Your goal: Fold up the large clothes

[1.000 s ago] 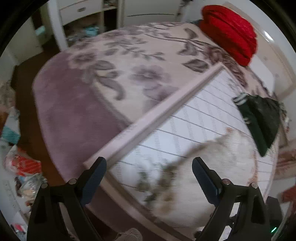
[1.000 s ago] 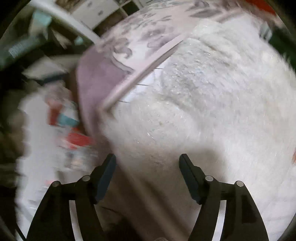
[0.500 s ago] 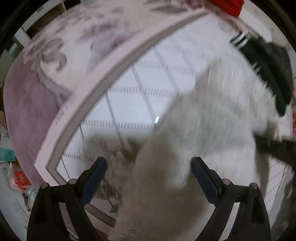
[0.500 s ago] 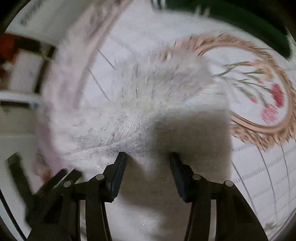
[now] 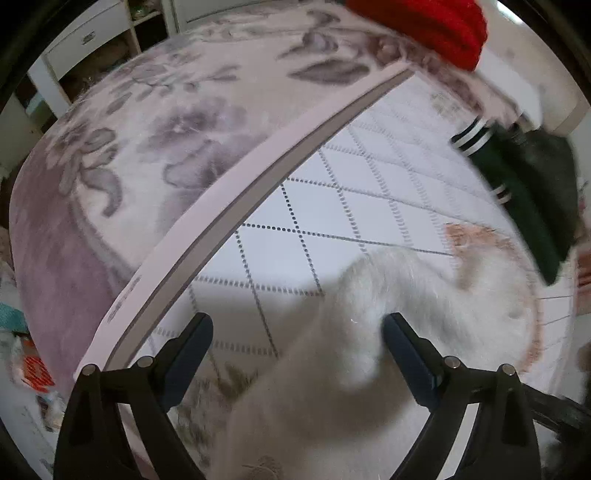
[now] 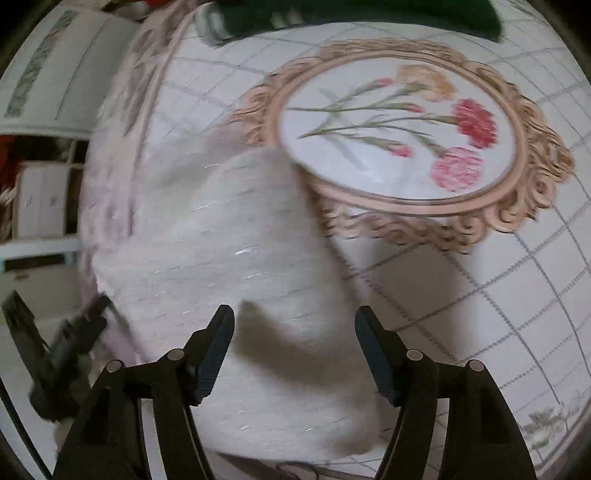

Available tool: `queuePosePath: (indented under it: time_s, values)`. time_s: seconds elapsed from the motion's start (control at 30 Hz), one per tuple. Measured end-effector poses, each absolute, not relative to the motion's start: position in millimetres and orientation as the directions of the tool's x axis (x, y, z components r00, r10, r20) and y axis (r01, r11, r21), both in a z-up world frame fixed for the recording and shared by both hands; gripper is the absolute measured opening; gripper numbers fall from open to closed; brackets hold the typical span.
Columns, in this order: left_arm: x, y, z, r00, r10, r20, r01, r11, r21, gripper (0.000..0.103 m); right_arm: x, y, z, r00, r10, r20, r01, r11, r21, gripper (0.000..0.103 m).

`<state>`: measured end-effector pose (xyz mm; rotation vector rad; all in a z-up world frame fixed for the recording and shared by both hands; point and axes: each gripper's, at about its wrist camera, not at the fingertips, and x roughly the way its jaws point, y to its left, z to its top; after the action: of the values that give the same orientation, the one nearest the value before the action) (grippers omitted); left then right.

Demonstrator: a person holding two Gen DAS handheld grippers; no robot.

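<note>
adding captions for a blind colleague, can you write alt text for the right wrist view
A fluffy white sweater lies on a quilted white bedspread, with the right gripper open just above its near part. Beyond it the bedspread shows an oval gold frame print with red and pink carnations; a dark green garment lies at the far edge.

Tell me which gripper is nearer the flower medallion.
Right. The right gripper sits over the white sweater, with the medallion just ahead. The left gripper sees only the medallion's edge, beyond the sweater.
</note>
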<state>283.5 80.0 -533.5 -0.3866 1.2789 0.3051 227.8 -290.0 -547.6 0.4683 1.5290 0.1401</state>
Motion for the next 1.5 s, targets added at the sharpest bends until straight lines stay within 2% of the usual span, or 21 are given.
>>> queuePosePath:
  time_s: [0.1, 0.17, 0.2, 0.27, 0.33, 0.5, 0.6, 0.7, 0.77, 0.83, 0.93, 1.07, 1.1, 1.17, 1.23, 1.3, 1.33, 1.4, 1.43, 1.47, 1.5]
  values:
    - [287, 82, -574, 0.201, -0.037, -0.979, -0.427, 0.896, -0.122, 0.098, 230, -275, -523, 0.131, 0.370, -0.920, 0.139, 0.912, 0.387, 0.060]
    - [280, 86, -578, 0.211, -0.058, -0.976, -0.444, 0.883, -0.149, 0.101, 235, -254, -516, 0.110, 0.385, -0.916, 0.064, 0.917, 0.393, 0.040]
    - [278, 87, -578, 0.212, -0.061, -0.975, -0.447, 0.882, -0.152, 0.101, 235, -247, -518, 0.080, 0.380, -0.921, 0.049, 0.922, 0.384, 0.038]
    - [273, 88, -578, 0.214, -0.050, -0.976, -0.451, 0.881, -0.144, 0.101, 241, -232, -535, 0.006, 0.320, -0.947, 0.040, 0.947, 0.320, 0.038]
    - [270, 90, -581, 0.209, -0.047, -0.977, -0.457, 0.879, -0.140, 0.101, 252, -224, -553, 0.022, 0.310, -0.950, 0.056, 0.949, 0.311, 0.040]
    - [260, 98, -564, 0.222, -0.083, -0.972, -0.479, 0.858, -0.182, 0.100, 248, -243, -514, 0.018, 0.388, -0.921, 0.077, 0.918, 0.388, 0.040]
    - [242, 97, -533, 0.263, -0.058, -0.963, -0.461, 0.869, -0.179, 0.100, 222, -271, -489, 0.056, 0.398, -0.916, 0.120, 0.908, 0.402, 0.048]
    - [216, 88, -512, 0.287, -0.026, -0.958, -0.443, 0.883, -0.156, 0.100, 185, -291, -481, 0.046, 0.409, -0.911, 0.148, 0.899, 0.411, 0.050]
    - [200, 79, -518, 0.260, 0.013, -0.965, -0.428, 0.898, -0.103, 0.100, 160, -299, -488, 0.002, 0.410, -0.912, 0.152, 0.902, 0.405, 0.050]
    - [186, 71, -549, 0.183, 0.033, -0.983, -0.420, 0.906, -0.048, 0.100, 143, -299, -515, -0.052, 0.374, -0.926, 0.152, 0.919, 0.363, 0.050]
    - [166, 73, -590, 0.127, -0.053, -0.991, -0.461, 0.881, -0.106, 0.101, 140, -288, -538, -0.060, 0.324, -0.944, 0.074, 0.945, 0.319, 0.054]
    - [155, 93, -570, 0.184, -0.111, -0.977, -0.532, 0.824, -0.194, 0.100, 159, -295, -514, -0.075, 0.349, -0.934, 0.048, 0.937, 0.346, 0.060]
    - [153, 97, -566, 0.197, -0.116, -0.973, -0.542, 0.815, -0.207, 0.100, 162, -301, -506, -0.053, 0.370, -0.928, 0.043, 0.929, 0.368, 0.063]
    - [148, 106, -559, 0.234, -0.139, -0.962, -0.569, 0.783, -0.252, 0.099, 169, -311, -505, -0.029, 0.394, -0.919, 0.034, 0.919, 0.393, 0.092]
    - [148, 113, -563, 0.249, -0.173, -0.953, -0.590, 0.753, -0.291, 0.099, 178, -322, -530, -0.058, 0.452, -0.890, 0.051, 0.892, 0.449, 0.100]
    - [151, 115, -573, 0.251, -0.216, -0.943, -0.600, 0.730, -0.327, 0.099, 182, -327, -575, -0.146, 0.580, -0.802, 0.125, 0.815, 0.566, 0.100]
    - [155, 115, -576, 0.257, -0.236, -0.937, -0.602, 0.720, -0.346, 0.099, 182, -329, -598, -0.175, 0.678, -0.713, 0.179, 0.734, 0.654, 0.103]
    - [158, 109, -581, 0.261, -0.269, -0.927, -0.589, 0.716, -0.374, 0.099, 182, -331, -603, -0.149, 0.741, -0.655, 0.179, 0.672, 0.719, 0.103]
    - [161, 108, -582, 0.265, -0.285, -0.921, -0.576, 0.720, -0.388, 0.099, 180, -330, -598, -0.148, 0.771, -0.619, 0.172, 0.637, 0.752, 0.098]
    - [162, 107, -583, 0.268, -0.286, -0.920, -0.563, 0.729, -0.390, 0.099, 176, -329, -597, -0.154, 0.780, -0.606, 0.180, 0.625, 0.759, 0.085]
    - [163, 108, -581, 0.269, -0.282, -0.921, -0.555, 0.736, -0.388, 0.099, 169, -330, -596, -0.149, 0.782, -0.606, 0.200, 0.624, 0.756, 0.082]
